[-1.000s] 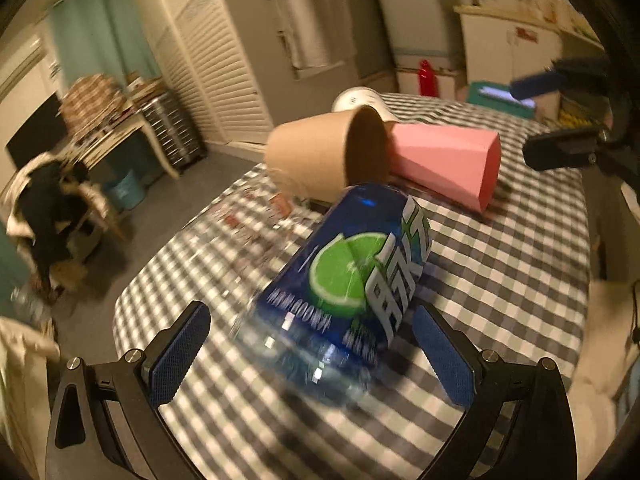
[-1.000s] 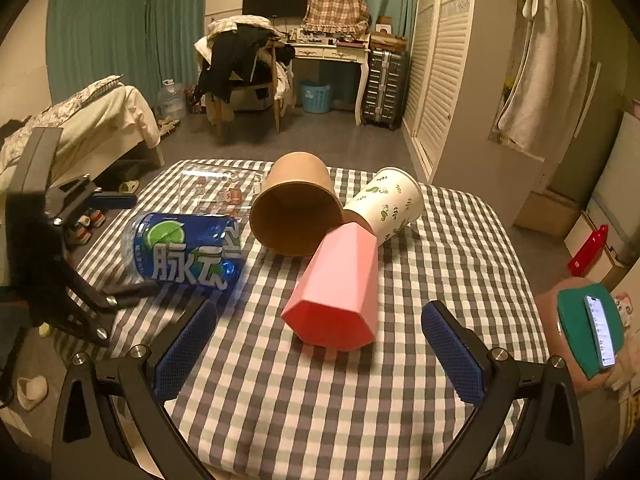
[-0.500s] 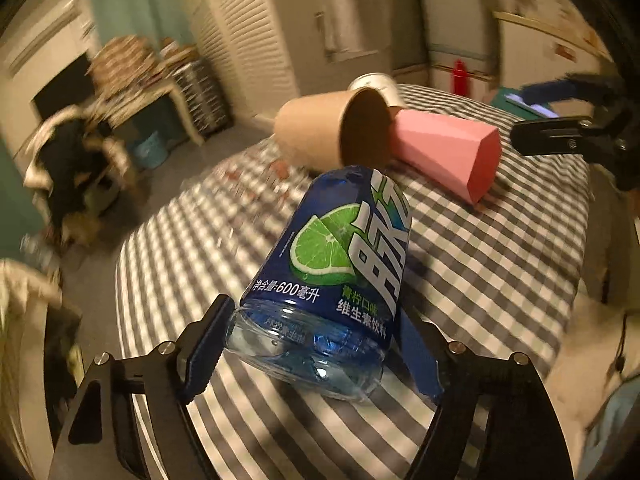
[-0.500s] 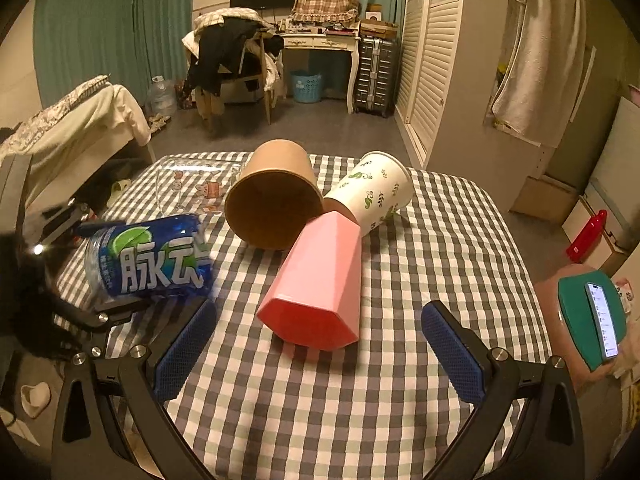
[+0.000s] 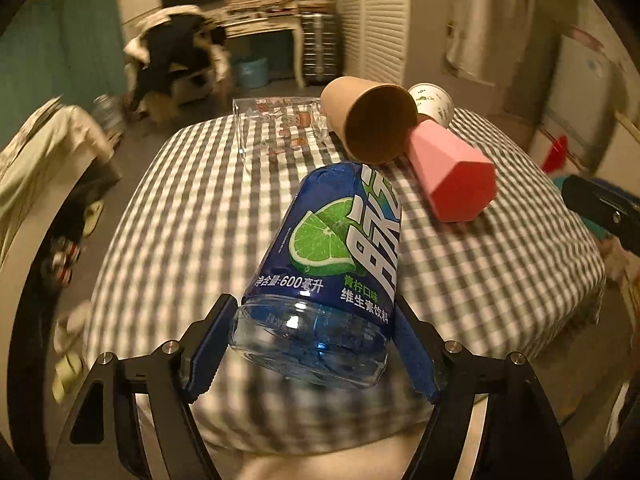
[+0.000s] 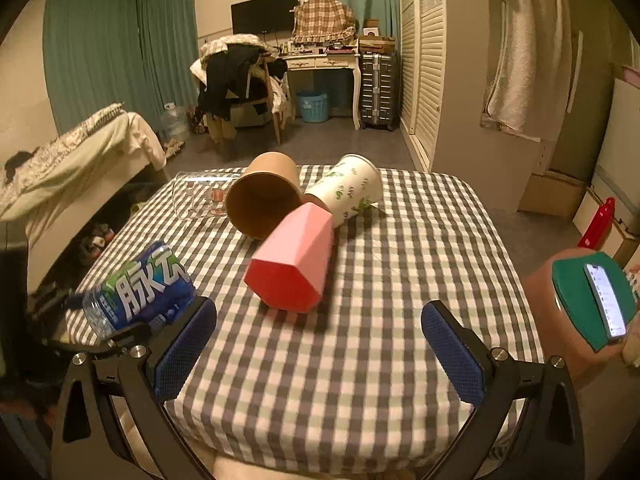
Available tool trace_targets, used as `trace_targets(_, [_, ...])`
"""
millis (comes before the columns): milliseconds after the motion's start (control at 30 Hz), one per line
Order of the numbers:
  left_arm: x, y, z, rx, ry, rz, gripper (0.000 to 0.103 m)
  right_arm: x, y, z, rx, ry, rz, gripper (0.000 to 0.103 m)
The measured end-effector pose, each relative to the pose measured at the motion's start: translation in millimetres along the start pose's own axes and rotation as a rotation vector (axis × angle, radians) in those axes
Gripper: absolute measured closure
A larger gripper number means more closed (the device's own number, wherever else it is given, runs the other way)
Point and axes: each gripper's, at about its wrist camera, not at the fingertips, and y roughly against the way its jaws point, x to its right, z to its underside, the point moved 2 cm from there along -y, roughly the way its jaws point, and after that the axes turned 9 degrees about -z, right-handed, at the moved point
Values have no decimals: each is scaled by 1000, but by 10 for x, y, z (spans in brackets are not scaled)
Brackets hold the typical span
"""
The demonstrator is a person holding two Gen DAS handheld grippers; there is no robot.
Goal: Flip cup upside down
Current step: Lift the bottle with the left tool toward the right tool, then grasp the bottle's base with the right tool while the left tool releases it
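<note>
My left gripper (image 5: 312, 350) is shut on the clear base end of a blue cut-off drink-bottle cup (image 5: 336, 256) with a lime label, held tilted above the checked table (image 5: 192, 208). The same blue cup (image 6: 140, 290) shows at the near left of the right wrist view. On the table lie a brown paper cup (image 6: 262, 196), a pink faceted cup (image 6: 294, 260), a white leaf-print cup (image 6: 346, 188) and a clear glass (image 6: 200, 198), all on their sides. My right gripper (image 6: 320, 340) hangs open over the table's near edge, holding nothing.
A bed (image 6: 72, 164) stands left of the table, with shoes on the floor beside it. At the right a teal tray with a phone (image 6: 604, 300) sits on a pink stool. A chair with clothes and a desk (image 6: 320, 60) are at the back.
The left gripper has shut on the blue cup's base, lifted it off the table and swung it toward the near left corner. The right gripper stayed open, drawing back slightly.
</note>
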Motion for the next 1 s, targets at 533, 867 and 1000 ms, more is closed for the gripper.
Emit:
trace_targets(533, [359, 216, 98, 102, 80, 8, 23, 396, 299, 196, 50, -73, 39, 0])
trace_targets(867, [-484, 778, 156, 227, 221, 18, 0, 14, 458, 7, 122, -19, 55, 0])
trace_targets(1000, [-894, 781, 201, 250, 256, -62, 0, -349, 345, 12, 113, 16, 40, 0])
